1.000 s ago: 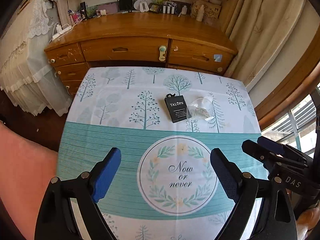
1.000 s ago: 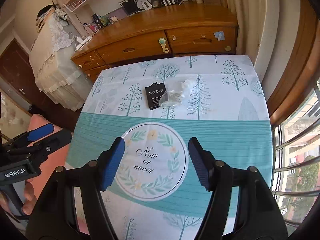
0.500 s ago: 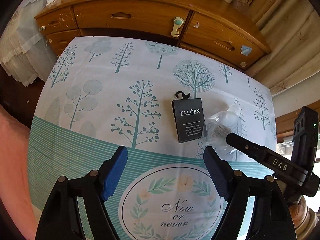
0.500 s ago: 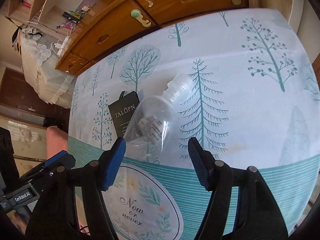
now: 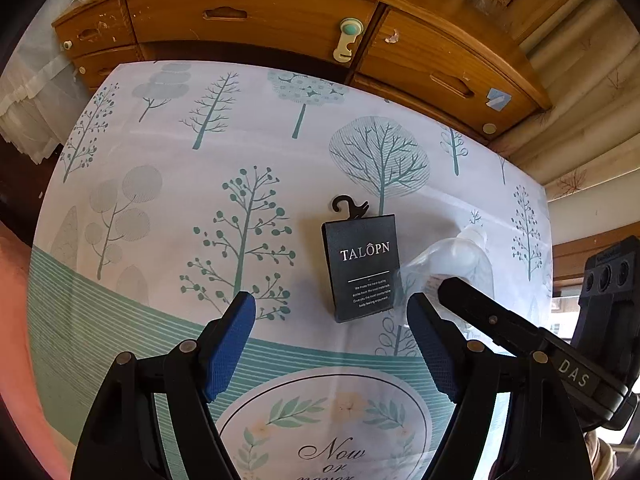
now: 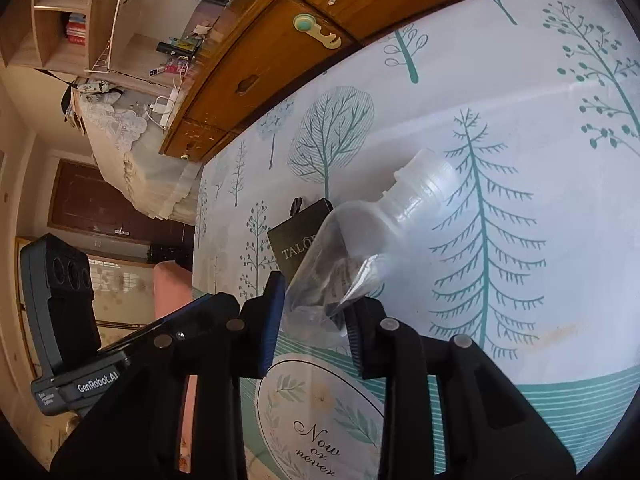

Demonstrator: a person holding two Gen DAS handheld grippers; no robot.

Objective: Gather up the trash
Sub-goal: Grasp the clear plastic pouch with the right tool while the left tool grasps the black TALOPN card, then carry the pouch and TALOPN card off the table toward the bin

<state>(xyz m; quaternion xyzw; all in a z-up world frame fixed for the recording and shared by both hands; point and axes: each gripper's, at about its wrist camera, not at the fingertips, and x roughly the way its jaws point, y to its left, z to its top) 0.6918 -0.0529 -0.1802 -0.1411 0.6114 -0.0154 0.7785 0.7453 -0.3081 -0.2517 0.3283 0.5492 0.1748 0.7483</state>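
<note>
Jaws of the right gripper (image 6: pixel 314 312), which have just been closing, pinch the crumpled base of a clear plastic bottle (image 6: pixel 372 240) lying on the tree-print tablecloth (image 5: pixel 168 200). The bottle overlaps and half hides a black TALOPN card (image 5: pixel 362 266). The left gripper (image 5: pixel 332 344) hovers spread wide and empty, its finger blocking part of the bottle.

Home bedroom, wooden dresser (image 5: pixel 256 28), lace-covered bed (image 6: pixel 132 152)
</note>
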